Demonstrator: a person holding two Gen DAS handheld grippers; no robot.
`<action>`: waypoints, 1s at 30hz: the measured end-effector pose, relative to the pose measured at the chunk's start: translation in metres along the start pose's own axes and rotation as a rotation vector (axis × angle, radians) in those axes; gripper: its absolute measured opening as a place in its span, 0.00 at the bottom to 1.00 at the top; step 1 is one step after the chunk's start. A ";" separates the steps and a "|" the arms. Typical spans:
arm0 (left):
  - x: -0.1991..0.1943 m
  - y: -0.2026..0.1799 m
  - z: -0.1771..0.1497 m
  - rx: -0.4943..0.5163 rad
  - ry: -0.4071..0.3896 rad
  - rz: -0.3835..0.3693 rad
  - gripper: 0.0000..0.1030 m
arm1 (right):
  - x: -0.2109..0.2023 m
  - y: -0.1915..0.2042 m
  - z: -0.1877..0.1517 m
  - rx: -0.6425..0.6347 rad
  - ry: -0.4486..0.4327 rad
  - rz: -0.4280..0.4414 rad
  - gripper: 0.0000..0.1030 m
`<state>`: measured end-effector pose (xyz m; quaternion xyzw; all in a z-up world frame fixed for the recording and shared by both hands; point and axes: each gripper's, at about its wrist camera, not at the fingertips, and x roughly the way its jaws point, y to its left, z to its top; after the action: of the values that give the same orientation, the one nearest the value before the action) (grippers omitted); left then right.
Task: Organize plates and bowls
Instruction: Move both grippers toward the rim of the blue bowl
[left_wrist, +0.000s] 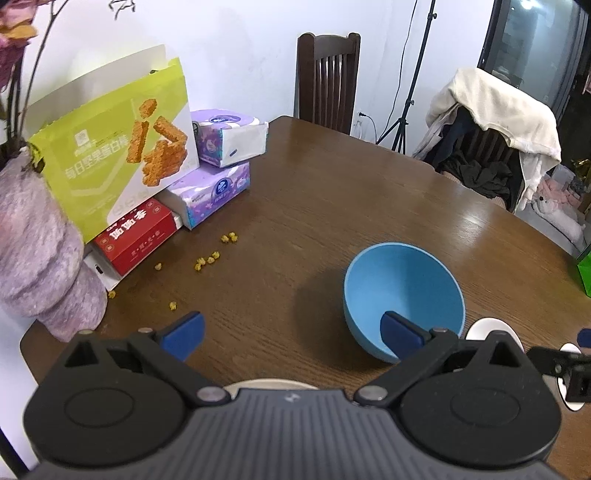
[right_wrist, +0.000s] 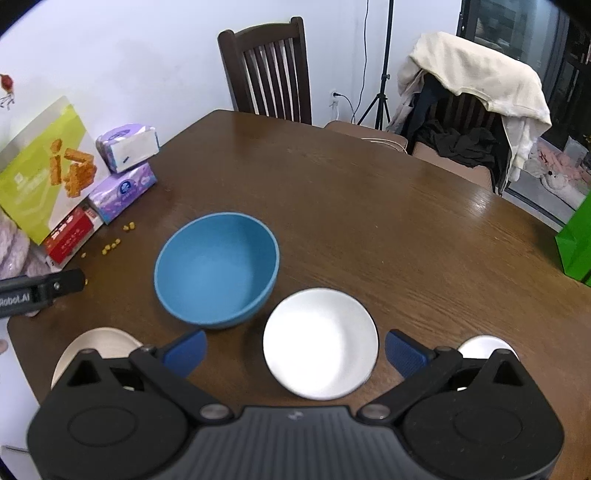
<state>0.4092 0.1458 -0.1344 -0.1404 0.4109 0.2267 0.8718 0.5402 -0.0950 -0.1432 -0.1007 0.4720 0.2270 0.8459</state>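
We hold both grippers wide, empty; the right gripper (right_wrist: 293, 349) sits nearer the white plate (right_wrist: 320, 343), which lies just right of the blue bowl (right_wrist: 217, 269), directly ahead between its fingers

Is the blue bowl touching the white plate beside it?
Cannot tell. In the right wrist view the blue bowl overlaps the white plate's rim edge; no gap or contact shows.

Bowl (right_wrist: 216, 269) left of plate (right_wrist: 320, 343)
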 end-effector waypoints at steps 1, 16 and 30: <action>0.002 0.000 0.002 0.001 0.001 0.000 1.00 | 0.005 0.000 0.005 0.001 0.004 0.005 1.00; 0.062 -0.006 0.026 -0.031 0.103 0.013 1.00 | 0.074 0.008 0.067 -0.024 0.062 0.051 0.89; 0.111 -0.030 0.036 -0.039 0.222 -0.003 0.79 | 0.136 -0.006 0.079 -0.013 0.173 0.085 0.58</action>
<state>0.5100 0.1669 -0.1966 -0.1823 0.5002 0.2166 0.8183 0.6639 -0.0301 -0.2164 -0.1053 0.5458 0.2562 0.7908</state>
